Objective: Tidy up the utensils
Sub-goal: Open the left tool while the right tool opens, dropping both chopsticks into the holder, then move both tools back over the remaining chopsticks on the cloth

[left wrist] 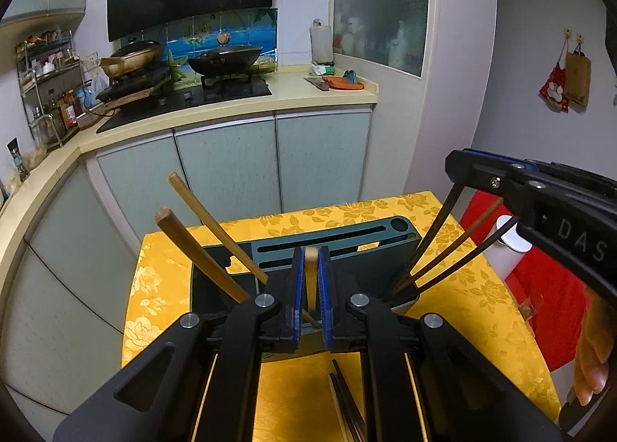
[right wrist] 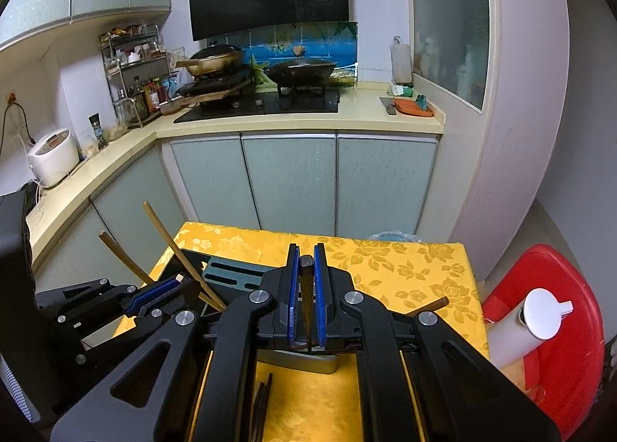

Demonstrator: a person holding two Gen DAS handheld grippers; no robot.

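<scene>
A dark teal utensil holder [left wrist: 347,249] stands on the yellow-clothed table [left wrist: 162,268]. My left gripper [left wrist: 312,288] is shut on a light wooden chopstick [left wrist: 311,261] over the holder. Two more light chopsticks [left wrist: 208,210] lean out of its left compartment. Several dark chopsticks [left wrist: 443,253] stand in its right compartment. My right gripper [right wrist: 306,299] is shut on a dark chopstick [right wrist: 306,288] above the holder [right wrist: 231,272]; it shows at the right of the left wrist view [left wrist: 478,168]. Loose dark chopsticks [left wrist: 347,403] lie on the cloth in front.
A red stool [right wrist: 559,326] with a white dispenser bottle [right wrist: 532,322] stands right of the table. Kitchen counter, stove with woks [right wrist: 300,70] and cabinets lie behind. A rice cooker [right wrist: 54,160] sits on the left counter.
</scene>
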